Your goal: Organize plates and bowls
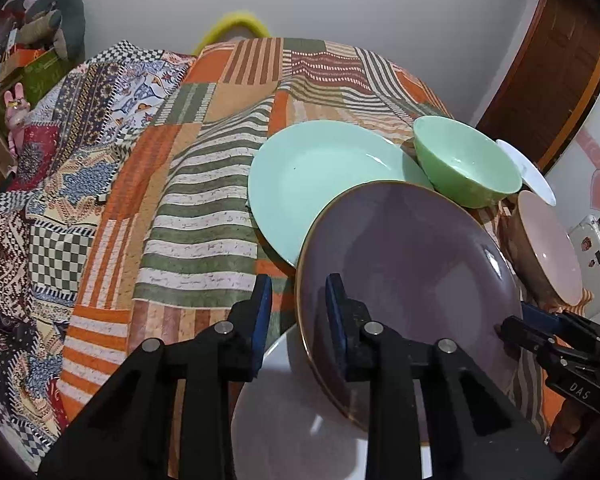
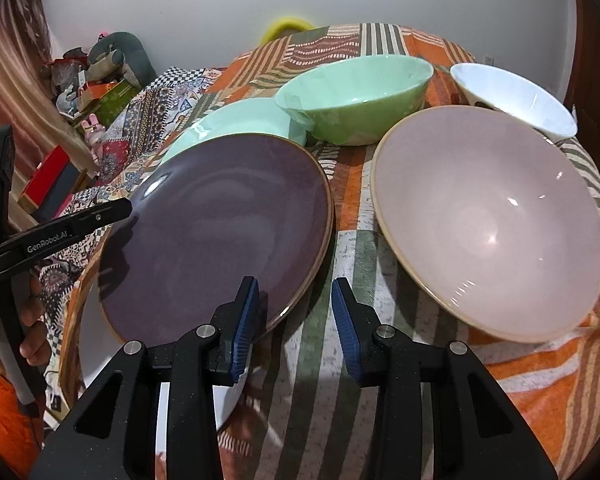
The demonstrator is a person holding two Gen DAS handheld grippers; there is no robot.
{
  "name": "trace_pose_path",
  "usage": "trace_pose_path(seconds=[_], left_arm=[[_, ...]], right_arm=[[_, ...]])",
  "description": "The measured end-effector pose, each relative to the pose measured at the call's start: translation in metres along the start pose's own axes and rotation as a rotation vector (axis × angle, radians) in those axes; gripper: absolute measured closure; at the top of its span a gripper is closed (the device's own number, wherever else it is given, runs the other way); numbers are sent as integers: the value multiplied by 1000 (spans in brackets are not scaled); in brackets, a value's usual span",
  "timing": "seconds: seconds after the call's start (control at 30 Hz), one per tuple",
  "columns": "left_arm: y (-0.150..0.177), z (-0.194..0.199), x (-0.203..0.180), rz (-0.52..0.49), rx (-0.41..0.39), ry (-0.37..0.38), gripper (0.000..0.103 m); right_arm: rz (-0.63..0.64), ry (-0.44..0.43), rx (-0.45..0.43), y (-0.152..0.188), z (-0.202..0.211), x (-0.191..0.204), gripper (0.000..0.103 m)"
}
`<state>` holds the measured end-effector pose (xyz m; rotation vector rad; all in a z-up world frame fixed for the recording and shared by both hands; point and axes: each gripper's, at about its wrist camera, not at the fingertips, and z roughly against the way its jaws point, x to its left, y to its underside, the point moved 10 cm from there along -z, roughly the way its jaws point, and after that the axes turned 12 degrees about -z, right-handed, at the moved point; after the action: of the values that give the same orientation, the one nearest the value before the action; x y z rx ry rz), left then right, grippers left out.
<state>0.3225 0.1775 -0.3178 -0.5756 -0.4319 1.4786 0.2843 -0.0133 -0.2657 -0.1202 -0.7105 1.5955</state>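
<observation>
Straddling the purple plate (image 1: pixel 412 264)'s rim from opposite sides, left gripper (image 1: pixel 297 316) and right gripper (image 2: pixel 295 322) stand with jaws parted, not yet pinching. Glazed, stiff and breakable, it rests tilted on a white plate (image 1: pixel 300 432); take it by the rim. Only the right view shows the pink bowl (image 2: pixel 492 224) fully, beside the purple plate.

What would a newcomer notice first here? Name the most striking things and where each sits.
The purple plate dominates, tilted above a white plate, with the left gripper and right gripper straddling its opposite rims. Next comes the big pink bowl to its right, with a green bowl and mint plate behind, all on a loud patchwork tablecloth.
</observation>
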Motion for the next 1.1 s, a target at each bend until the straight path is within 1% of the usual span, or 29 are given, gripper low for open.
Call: trace_pose_path(seconds=[0.2, 0.23, 0.27, 0.3, 0.6, 0.83, 1.1], left_arm=[[-5, -11, -3, 15, 9, 49, 83], [-5, -12, -4, 11, 10, 54, 84], [-5, -13, -5, 8, 11, 55, 84], [-5, -13, -5, 7, 12, 55, 84], [1, -6, -6, 11, 38, 118, 84], [7, 4, -7, 14, 38, 102, 84], [3, 33, -14, 13, -7, 101, 84]], right_arm=[[-12, -1, -2, -6, -5, 2, 69], [-14, -3, -1, -6, -5, 2, 71], [-15, -2, 0, -7, -6, 3, 74], [-18, -1, -1, -8, -7, 3, 74], [1, 13, -4, -11, -6, 5, 75], [38, 19, -17, -14, -5, 9, 75], [45, 11, -48, -20, 10, 12, 75]])
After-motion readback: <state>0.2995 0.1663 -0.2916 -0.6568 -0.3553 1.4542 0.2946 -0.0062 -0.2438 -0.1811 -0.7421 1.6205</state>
